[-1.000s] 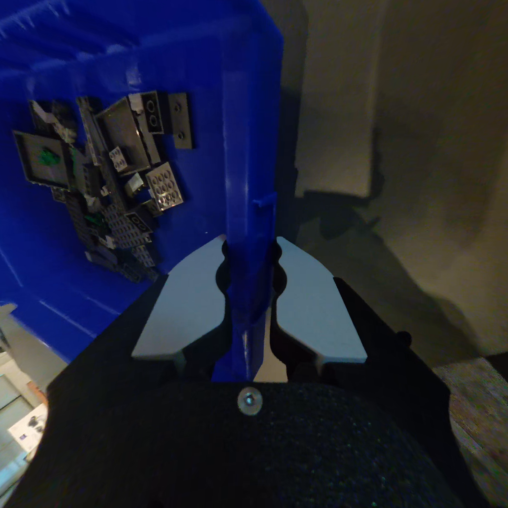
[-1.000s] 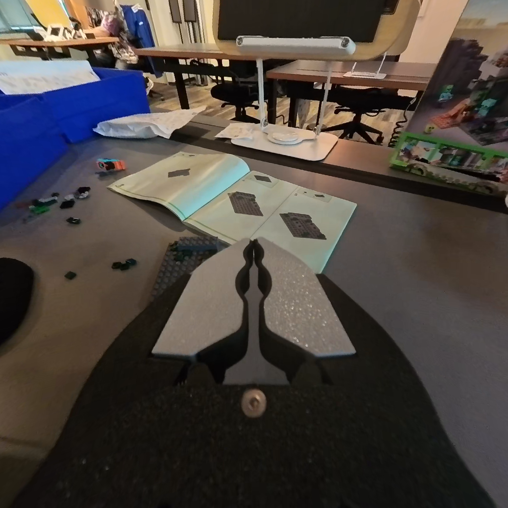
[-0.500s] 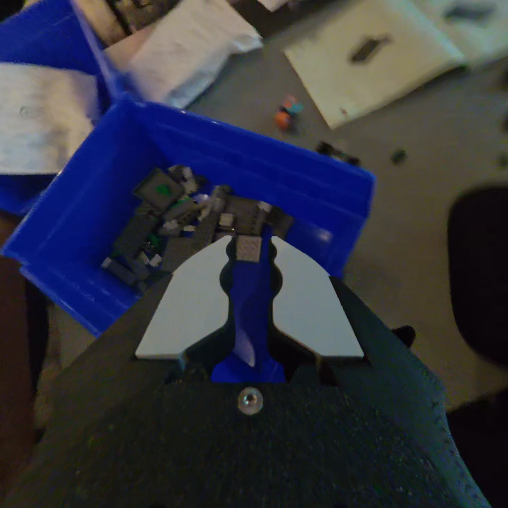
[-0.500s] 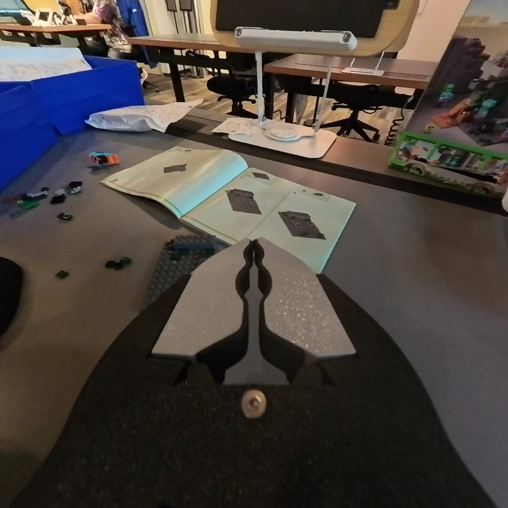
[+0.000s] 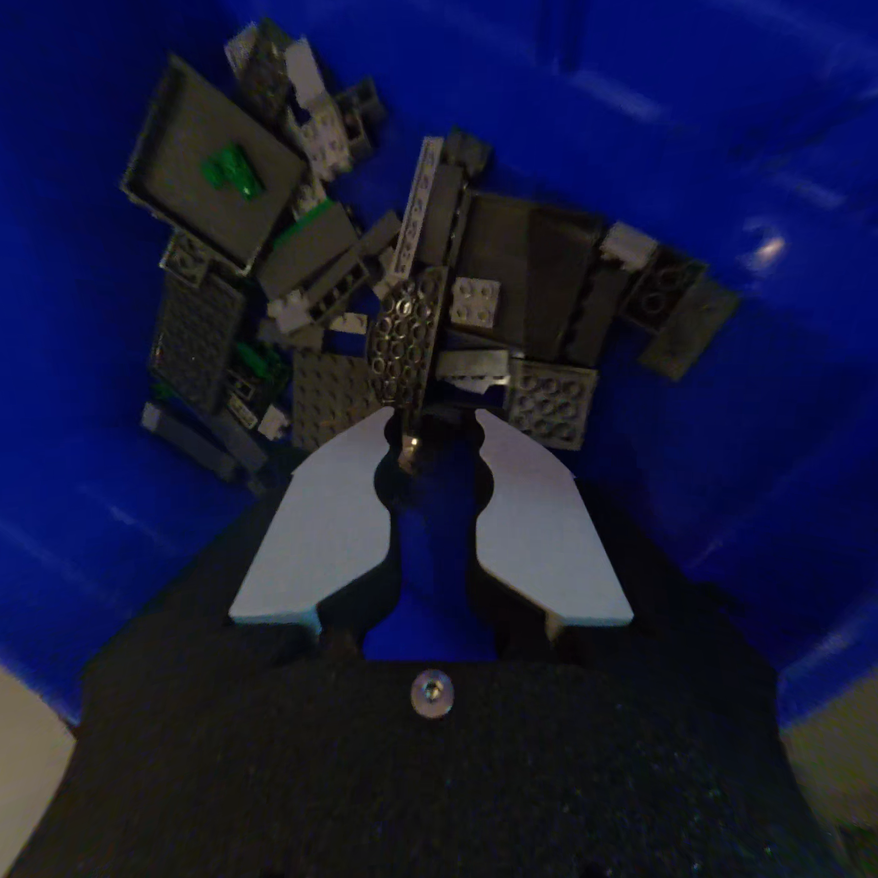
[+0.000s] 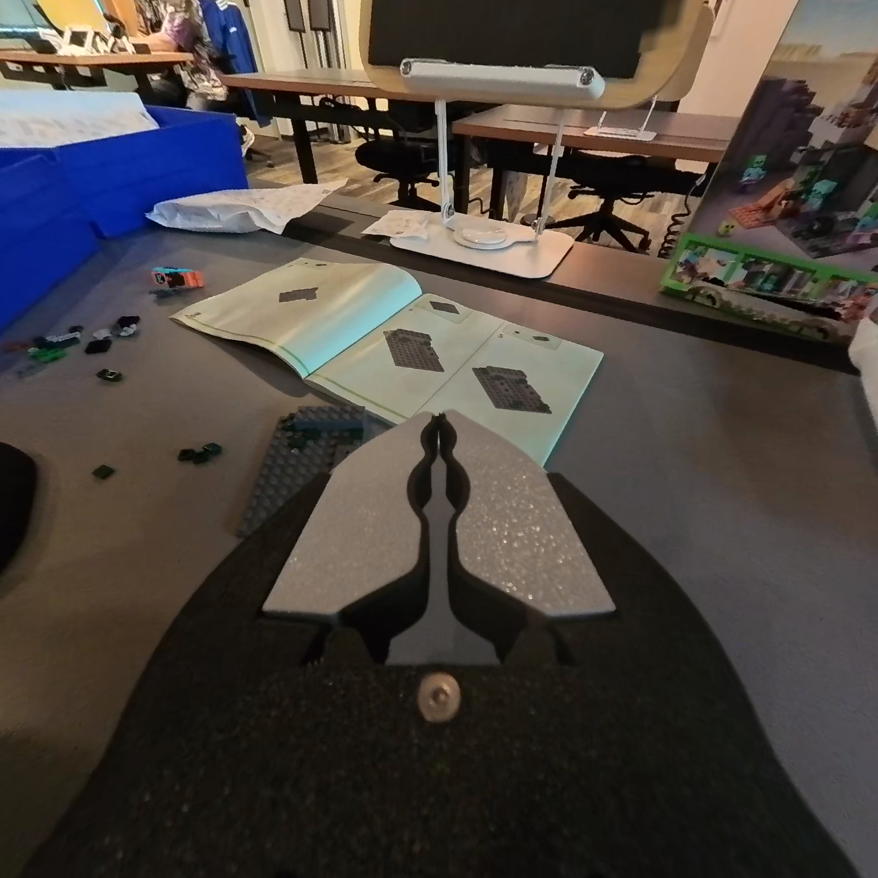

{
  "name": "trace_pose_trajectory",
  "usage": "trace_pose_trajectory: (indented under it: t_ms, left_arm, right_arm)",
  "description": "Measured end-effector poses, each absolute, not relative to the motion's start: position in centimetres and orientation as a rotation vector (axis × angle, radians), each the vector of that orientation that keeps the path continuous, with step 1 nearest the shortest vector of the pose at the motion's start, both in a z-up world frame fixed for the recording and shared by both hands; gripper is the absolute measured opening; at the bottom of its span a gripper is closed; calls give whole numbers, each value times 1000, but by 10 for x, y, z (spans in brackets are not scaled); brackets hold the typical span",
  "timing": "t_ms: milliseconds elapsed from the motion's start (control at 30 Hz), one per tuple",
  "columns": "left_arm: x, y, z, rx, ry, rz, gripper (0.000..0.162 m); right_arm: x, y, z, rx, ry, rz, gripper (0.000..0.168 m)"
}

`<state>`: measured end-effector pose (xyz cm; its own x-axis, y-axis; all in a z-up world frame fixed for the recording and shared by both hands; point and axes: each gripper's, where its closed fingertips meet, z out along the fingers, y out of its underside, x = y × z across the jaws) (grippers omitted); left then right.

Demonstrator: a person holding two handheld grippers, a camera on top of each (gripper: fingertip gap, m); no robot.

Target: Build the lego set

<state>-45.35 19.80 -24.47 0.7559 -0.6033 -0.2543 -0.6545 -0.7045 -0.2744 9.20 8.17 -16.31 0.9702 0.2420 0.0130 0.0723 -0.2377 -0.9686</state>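
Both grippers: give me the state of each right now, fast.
Left gripper: jaws open, inside the blue bin, holding nothing, tips at a dark studded plate.
Right gripper: jaws shut, empty.

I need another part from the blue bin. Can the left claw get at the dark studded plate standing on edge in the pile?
Probably yes. The left claw is open inside the blue bin, its tips right at the dark studded plate, with nothing between them.

Wooden desks and office chairs on plank flooring.
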Motion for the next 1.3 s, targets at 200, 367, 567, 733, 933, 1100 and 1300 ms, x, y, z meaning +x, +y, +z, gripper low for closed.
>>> trace_pose_trajectory:
  t_ms: [200, 367, 567, 733, 933, 1100, 1300]
  left_arm:
    - [-470, 195, -247, -2656, 1097, 363, 18]
    - [-483, 173, -228, -2701, 1141, 409, 19]
    - [-479, 169, -217, -2622, 1217, 406, 30]
    - [-466, 175, -231, -2578, 1333, 343, 31]
    - [-456, 181, -251, -2540, 1462, 275, 32]
    - [-454, 186, -253, -2452, 1595, 284, 33]
    - [-451, 184, -255, -2403, 1750, 200, 27]
  right_arm:
    - [95, 83, -166, -1815, -225, 172, 0]
    - [96, 83, -167, -1814, -216, 192, 0]
    - [94, 83, -166, -1811, -226, 204, 0]
    - [95, 81, -163, -1799, -221, 198, 0]
    - [97, 78, -160, -1791, -218, 182, 0]
    - [99, 78, -161, -1794, -212, 178, 0]
    - [98, 79, -164, -1806, -222, 167, 0]
